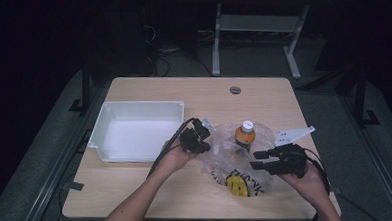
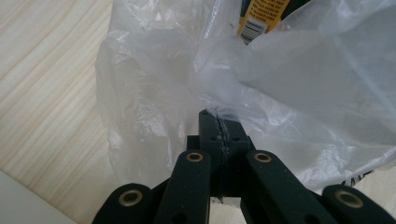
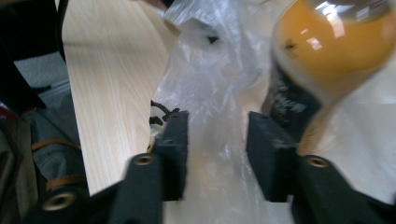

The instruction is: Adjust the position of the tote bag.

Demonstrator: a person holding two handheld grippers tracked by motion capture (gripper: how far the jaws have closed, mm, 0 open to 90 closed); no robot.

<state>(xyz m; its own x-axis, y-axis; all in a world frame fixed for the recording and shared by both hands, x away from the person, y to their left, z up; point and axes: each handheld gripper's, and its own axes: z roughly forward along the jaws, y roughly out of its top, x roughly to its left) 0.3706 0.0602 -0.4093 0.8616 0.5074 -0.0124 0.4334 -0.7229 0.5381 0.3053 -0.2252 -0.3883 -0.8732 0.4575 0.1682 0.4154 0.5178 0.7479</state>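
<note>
A clear plastic bag (image 1: pixel 232 159) with black and yellow print lies crumpled on the wooden table (image 1: pixel 146 183). An orange juice bottle (image 1: pixel 244 135) with a white cap stands upright in it. My left gripper (image 1: pixel 205 141) is shut on the bag's left edge, and the film (image 2: pixel 154 93) bunches out of its closed jaws. The bottle's label (image 2: pixel 259 18) shows past the film. My right gripper (image 1: pixel 257 159) is open at the bag's right side. Bag film (image 3: pixel 217 135) lies between its fingers (image 3: pixel 175 140), and the bottle (image 3: pixel 327 51) sits just beyond them to the right.
A white rectangular bin (image 1: pixel 135 130) sits on the table left of the bag, close to my left hand. A small round grommet (image 1: pixel 235 89) is set near the far edge. Table legs (image 1: pixel 217 46) and cables stand on the dark floor beyond.
</note>
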